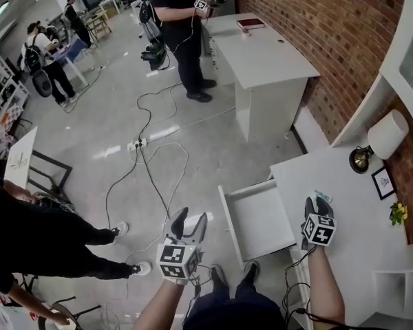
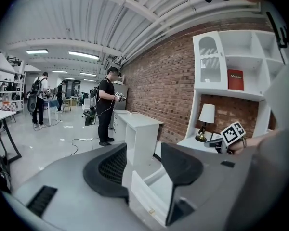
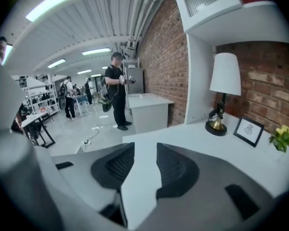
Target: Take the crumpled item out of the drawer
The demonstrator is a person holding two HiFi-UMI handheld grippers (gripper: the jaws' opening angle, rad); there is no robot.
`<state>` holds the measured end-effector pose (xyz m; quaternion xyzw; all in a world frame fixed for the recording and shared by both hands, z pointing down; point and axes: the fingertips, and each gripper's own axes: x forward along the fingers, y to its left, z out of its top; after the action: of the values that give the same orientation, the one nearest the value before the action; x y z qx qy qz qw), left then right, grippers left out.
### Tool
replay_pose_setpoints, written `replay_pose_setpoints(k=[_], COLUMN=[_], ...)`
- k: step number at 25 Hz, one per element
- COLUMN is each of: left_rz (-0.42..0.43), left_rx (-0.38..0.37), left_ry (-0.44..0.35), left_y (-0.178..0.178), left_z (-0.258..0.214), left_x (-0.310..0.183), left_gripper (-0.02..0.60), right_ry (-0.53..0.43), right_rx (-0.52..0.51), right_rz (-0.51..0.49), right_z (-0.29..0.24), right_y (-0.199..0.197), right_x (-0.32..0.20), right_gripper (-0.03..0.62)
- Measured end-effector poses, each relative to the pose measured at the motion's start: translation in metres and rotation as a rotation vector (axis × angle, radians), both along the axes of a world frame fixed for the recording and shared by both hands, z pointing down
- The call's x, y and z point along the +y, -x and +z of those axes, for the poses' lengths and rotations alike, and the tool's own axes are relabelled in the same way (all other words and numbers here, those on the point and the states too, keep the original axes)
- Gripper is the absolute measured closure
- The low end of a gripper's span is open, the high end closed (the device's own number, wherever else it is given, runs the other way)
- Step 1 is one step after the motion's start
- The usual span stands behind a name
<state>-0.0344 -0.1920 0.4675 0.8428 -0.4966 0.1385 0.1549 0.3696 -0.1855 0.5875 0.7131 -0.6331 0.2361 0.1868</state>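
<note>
The white drawer [image 1: 228, 215] stands pulled out of the white desk [image 1: 351, 191], and its floor looks bare. My right gripper [image 1: 318, 203] hovers over the desk top to the right of the drawer. In the right gripper view its jaws [image 3: 140, 165] stand open with only the desk top [image 3: 183, 136] between them. A small pale crumpled thing [image 1: 323, 196] shows at its tips in the head view; I cannot tell whether it touches them. My left gripper [image 1: 191, 218] is open over the floor left of the drawer, and the drawer front [image 2: 149, 196] shows between its jaws [image 2: 143, 165].
On the desk by the brick wall stand a lamp [image 1: 387, 135], a small framed picture [image 1: 383, 182] and a yellow flower [image 1: 398, 213]. A second white desk [image 1: 261, 53] is farther off, with a person [image 1: 179, 19] beside it. Cables [image 1: 151, 150] cross the floor.
</note>
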Motion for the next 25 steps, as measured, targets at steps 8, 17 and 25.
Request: replay_pose_setpoints(k=[8,17,25], left_rz=[-0.023,-0.032,-0.039], left_rx=[0.030,0.050,0.043], left_ry=[-0.095,-0.229,-0.319], left_y=[0.012,0.019,0.019], left_z=[-0.049,-0.116,-0.161], left_x=[-0.012,-0.022,-0.026], left_gripper=[0.365,0.365,0.365], right_ry=[-0.337,-0.509,-0.659], right_rx=[-0.012,-0.011,0.000], right_rz=[-0.193,-0.347,-0.402], right_z=[-0.148,-0.248,-0.309], right_y=[0.095,0.177,0.206], right_x=[-0.032,-0.031,-0.027], right_gripper=[0.473,0.482,0.516])
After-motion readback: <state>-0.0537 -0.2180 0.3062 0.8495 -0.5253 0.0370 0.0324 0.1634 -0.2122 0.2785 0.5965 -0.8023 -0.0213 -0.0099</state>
